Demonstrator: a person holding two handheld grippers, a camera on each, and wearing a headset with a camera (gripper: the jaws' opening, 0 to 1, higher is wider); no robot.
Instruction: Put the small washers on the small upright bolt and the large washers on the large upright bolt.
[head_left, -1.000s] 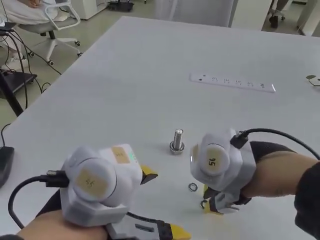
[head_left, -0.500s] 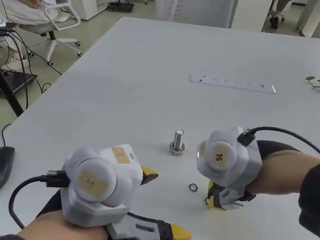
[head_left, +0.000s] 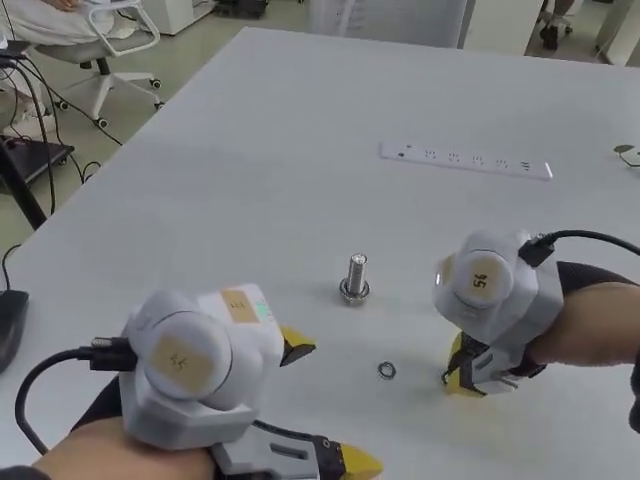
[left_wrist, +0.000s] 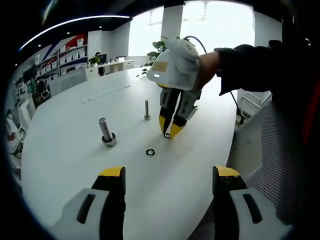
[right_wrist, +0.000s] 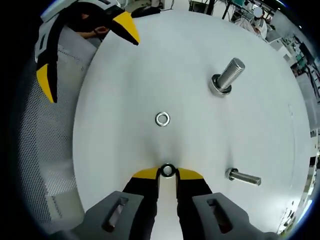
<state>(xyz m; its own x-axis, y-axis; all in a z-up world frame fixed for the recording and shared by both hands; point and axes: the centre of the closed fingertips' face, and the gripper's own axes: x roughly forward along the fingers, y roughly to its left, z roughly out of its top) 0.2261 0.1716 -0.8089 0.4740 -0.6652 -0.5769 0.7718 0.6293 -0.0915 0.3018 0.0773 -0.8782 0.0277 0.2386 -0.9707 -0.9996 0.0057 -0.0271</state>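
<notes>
While the right tool (right_wrist: 167, 173) nips 1 small washer (right_wrist: 167, 171) between its yellow tips, jaws almost closed on it, a second washer (right_wrist: 162, 119), a bright silvery ring, lies flat on the white tabletop (head_left: 250, 180) between that tool and the large bolt (right_wrist: 227, 76). The large bolt stands upright, threaded, with a wider ring at its foot. The slim small bolt (right_wrist: 243, 177) stands beside the large bolt, apart from it. The left tool (left_wrist: 169, 172) hovers wide open and empty, well apart from the large bolt.
</notes>
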